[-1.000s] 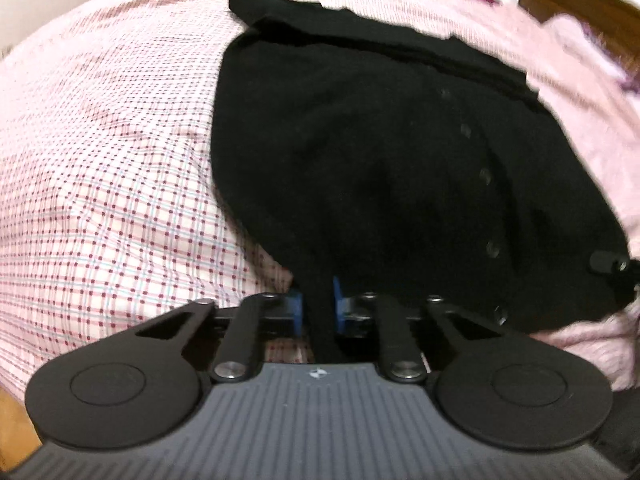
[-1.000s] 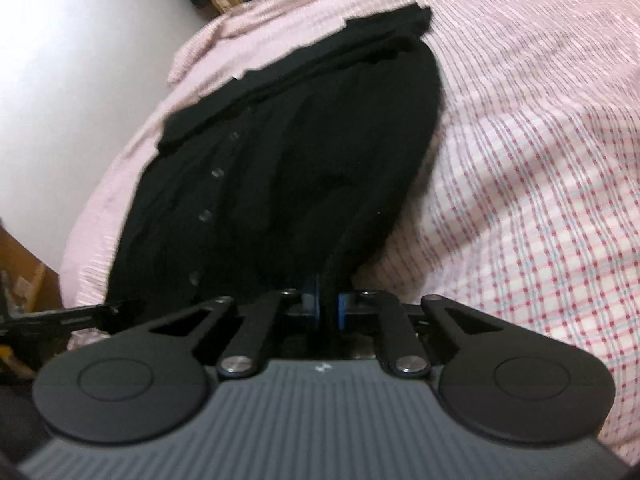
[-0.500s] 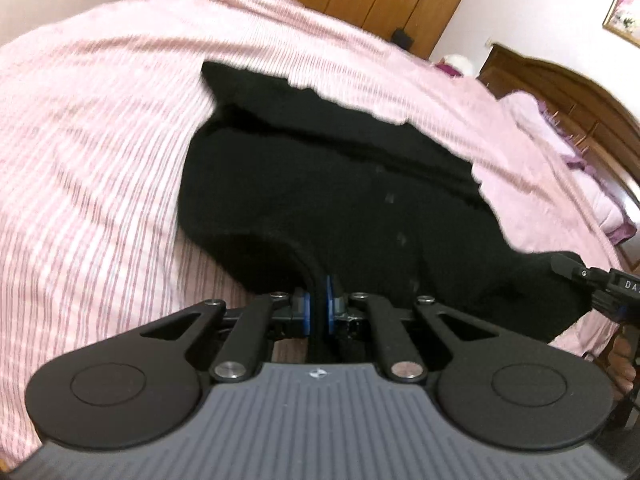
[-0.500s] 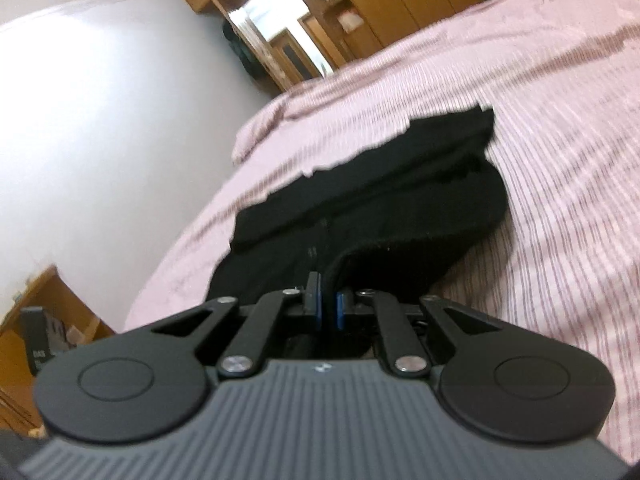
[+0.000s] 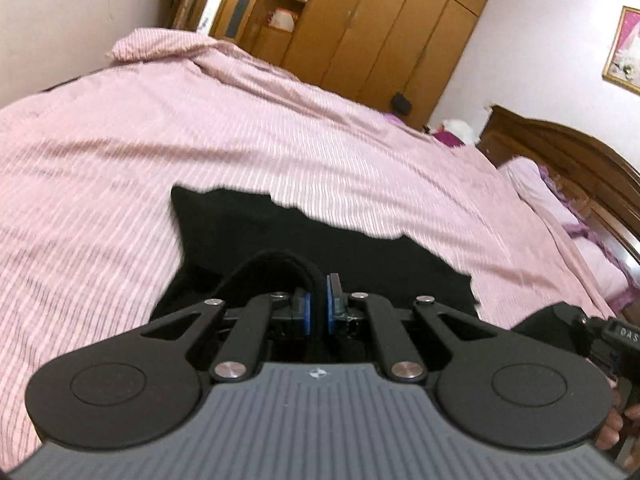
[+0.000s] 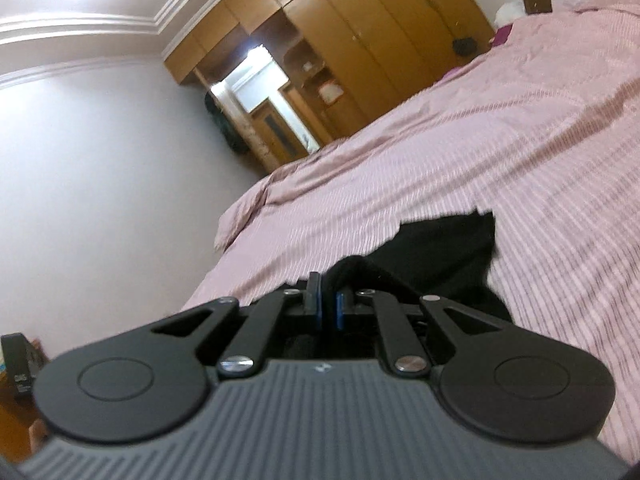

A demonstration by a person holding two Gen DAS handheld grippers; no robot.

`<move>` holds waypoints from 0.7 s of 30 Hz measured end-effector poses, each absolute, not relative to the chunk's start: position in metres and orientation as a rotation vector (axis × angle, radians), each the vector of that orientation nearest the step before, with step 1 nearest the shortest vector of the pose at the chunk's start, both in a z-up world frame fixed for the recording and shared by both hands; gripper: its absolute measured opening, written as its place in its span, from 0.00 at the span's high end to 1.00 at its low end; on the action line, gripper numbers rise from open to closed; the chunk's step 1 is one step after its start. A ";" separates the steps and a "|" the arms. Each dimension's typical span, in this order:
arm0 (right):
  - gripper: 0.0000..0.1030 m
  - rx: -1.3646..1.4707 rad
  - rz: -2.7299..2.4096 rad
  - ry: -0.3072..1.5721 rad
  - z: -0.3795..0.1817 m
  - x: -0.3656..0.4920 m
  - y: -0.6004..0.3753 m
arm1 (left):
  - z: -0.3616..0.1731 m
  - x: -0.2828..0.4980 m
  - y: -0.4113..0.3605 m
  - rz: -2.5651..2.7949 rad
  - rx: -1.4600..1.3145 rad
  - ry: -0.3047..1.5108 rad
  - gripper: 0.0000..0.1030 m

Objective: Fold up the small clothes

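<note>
A black buttoned garment (image 5: 320, 240) lies on the pink striped bed (image 5: 200, 152). My left gripper (image 5: 317, 304) is shut on a raised fold of its near edge. In the right wrist view the same garment (image 6: 440, 256) lies low in the frame, and my right gripper (image 6: 329, 300) is shut on another fold of its near edge. The near half of the garment is lifted off the bed and curls over toward the far half. The right gripper's body (image 5: 600, 336) shows at the right edge of the left wrist view.
A wooden wardrobe (image 5: 380, 28) stands beyond the bed. A dark wooden headboard (image 5: 568, 156) and pink pillows (image 5: 560, 208) are at the right. A white wall (image 6: 100, 180) and a doorway (image 6: 276, 100) are to the left in the right wrist view.
Both grippers have lifted the garment's near edge and carried it forward over the far part. Both cameras tilted up, so the room now shows and less of the garment is visible.
</note>
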State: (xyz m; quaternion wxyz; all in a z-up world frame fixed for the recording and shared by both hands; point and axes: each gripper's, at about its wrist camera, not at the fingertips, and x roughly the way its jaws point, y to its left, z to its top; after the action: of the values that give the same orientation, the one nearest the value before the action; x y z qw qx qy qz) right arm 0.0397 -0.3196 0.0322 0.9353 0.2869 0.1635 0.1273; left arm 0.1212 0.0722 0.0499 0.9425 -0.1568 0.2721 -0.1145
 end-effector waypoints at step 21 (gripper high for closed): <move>0.89 0.429 -0.036 0.437 -0.041 0.225 -0.303 | -0.033 0.328 0.059 0.021 -0.177 0.704 0.92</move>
State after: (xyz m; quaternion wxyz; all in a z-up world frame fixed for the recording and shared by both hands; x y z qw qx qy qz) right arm 0.2251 -0.3034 -0.0410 0.9534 0.2110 0.2150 -0.0178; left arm 0.3277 0.0587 -0.0330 0.9349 -0.0867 0.3441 0.0105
